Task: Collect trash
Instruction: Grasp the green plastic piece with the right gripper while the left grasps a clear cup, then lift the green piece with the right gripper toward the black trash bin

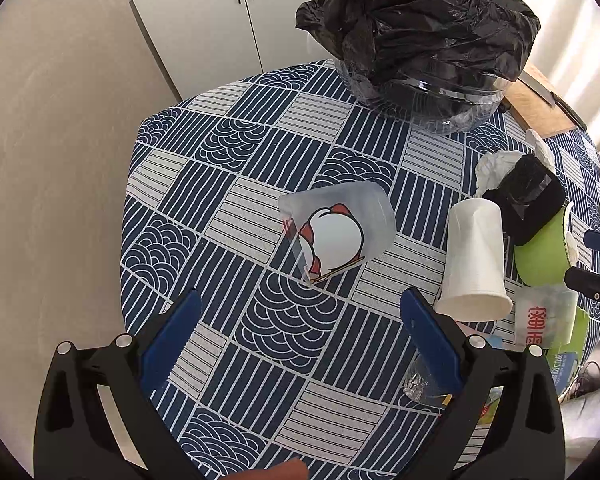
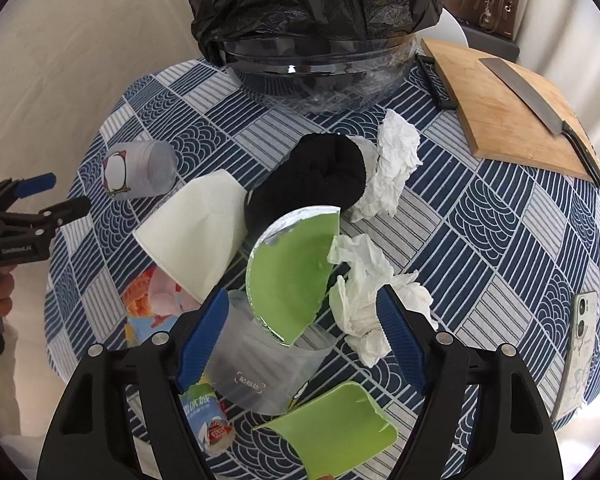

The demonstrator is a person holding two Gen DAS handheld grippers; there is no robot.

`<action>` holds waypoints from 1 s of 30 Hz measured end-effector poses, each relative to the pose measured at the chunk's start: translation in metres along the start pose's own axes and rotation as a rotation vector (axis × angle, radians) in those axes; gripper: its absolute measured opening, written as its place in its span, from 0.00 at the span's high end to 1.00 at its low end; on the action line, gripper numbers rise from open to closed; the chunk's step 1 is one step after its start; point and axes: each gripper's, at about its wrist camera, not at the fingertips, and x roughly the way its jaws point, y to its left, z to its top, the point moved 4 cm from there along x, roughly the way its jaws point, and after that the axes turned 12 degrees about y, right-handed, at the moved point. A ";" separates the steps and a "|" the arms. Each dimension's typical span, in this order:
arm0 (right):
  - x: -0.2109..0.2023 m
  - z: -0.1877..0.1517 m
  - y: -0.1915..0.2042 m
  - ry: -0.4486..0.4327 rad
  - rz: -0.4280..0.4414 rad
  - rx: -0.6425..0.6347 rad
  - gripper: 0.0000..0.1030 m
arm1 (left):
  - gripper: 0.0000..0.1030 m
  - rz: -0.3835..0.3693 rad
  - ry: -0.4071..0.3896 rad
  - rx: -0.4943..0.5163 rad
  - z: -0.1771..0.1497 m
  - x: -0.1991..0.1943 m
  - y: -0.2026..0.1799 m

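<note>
Right wrist | plastic cup (image 2: pixel 260 364) label "贴标处" | right gripper (image 2: pixel 300 340) released | left gripper (image 1: pixel 300 320) released

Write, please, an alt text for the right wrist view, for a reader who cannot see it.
The open right gripper hovers over a trash pile on a patterned tablecloth: a green lid, crumpled tissues, a tipped paper cup and a black sock. Behind stands a bowl lined with a black bag; the left gripper waits at the left edge.
</note>
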 end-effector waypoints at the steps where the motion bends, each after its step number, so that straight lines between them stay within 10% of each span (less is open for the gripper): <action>1: 0.000 0.003 0.000 0.003 0.012 0.002 0.38 | 0.06 0.000 0.003 0.010 0.003 0.003 -0.001; 7: 0.015 0.015 0.002 0.059 -0.018 -0.009 0.93 | 0.06 -0.019 0.027 0.034 0.019 0.021 -0.008; 22: -0.008 -0.003 -0.036 0.036 0.046 0.137 0.96 | 0.06 -0.047 0.112 -0.016 0.042 0.062 -0.021; 27: -0.018 -0.003 -0.043 0.020 0.090 0.167 0.96 | 0.37 -0.102 0.195 -0.023 0.042 0.078 -0.019; 30: -0.023 -0.003 -0.046 0.014 0.120 0.182 0.96 | 0.37 -0.091 0.195 -0.032 0.040 0.077 -0.014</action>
